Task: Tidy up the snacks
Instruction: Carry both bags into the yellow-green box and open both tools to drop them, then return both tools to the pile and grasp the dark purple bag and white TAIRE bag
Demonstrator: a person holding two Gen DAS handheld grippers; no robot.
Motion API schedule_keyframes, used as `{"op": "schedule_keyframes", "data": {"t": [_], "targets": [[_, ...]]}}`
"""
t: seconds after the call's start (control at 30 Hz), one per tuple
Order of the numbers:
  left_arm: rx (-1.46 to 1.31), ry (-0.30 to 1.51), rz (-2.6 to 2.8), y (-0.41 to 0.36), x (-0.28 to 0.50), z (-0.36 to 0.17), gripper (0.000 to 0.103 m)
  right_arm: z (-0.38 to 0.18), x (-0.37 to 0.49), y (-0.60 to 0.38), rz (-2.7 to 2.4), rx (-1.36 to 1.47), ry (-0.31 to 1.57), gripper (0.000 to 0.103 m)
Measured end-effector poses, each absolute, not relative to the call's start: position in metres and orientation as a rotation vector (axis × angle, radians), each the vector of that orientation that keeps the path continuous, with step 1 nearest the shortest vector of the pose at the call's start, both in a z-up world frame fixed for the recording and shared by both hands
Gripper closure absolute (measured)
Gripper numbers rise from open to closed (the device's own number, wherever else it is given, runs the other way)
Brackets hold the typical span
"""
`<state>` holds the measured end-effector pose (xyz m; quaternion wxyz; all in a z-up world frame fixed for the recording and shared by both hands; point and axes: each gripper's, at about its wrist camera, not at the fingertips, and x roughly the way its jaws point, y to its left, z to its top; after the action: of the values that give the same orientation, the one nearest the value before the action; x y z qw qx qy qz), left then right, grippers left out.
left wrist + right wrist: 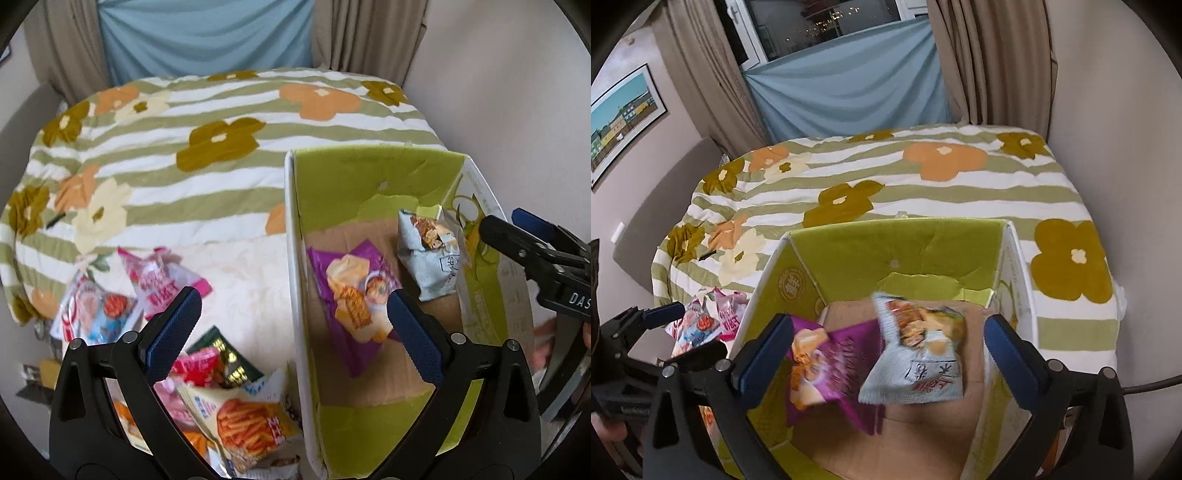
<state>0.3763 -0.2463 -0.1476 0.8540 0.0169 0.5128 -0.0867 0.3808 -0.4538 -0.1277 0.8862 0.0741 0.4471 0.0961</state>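
A green cardboard box stands open on the bed. A purple snack bag lies on its floor. A pale grey-blue snack bag is in the box beside it, blurred, between my right gripper's open fingers. My right gripper is open above the box; it also shows in the left wrist view. My left gripper is open and empty over the box's left wall. Loose snack bags lie left of the box.
Pink and white snack bags lie on the bed left of the box. A wall is close on the right. Curtains and a blue cloth hang behind the bed.
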Motion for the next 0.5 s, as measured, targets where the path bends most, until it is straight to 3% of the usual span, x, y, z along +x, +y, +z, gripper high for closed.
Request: {"op": "schedule_keyframes", "data": {"t": [0.5], "targets": [[-0.019,0.993,-0.089,-0.209,0.319,-0.098,0.003,-0.085,0.342,-0.461,0.244,0.131,0.891,0.0]]}}
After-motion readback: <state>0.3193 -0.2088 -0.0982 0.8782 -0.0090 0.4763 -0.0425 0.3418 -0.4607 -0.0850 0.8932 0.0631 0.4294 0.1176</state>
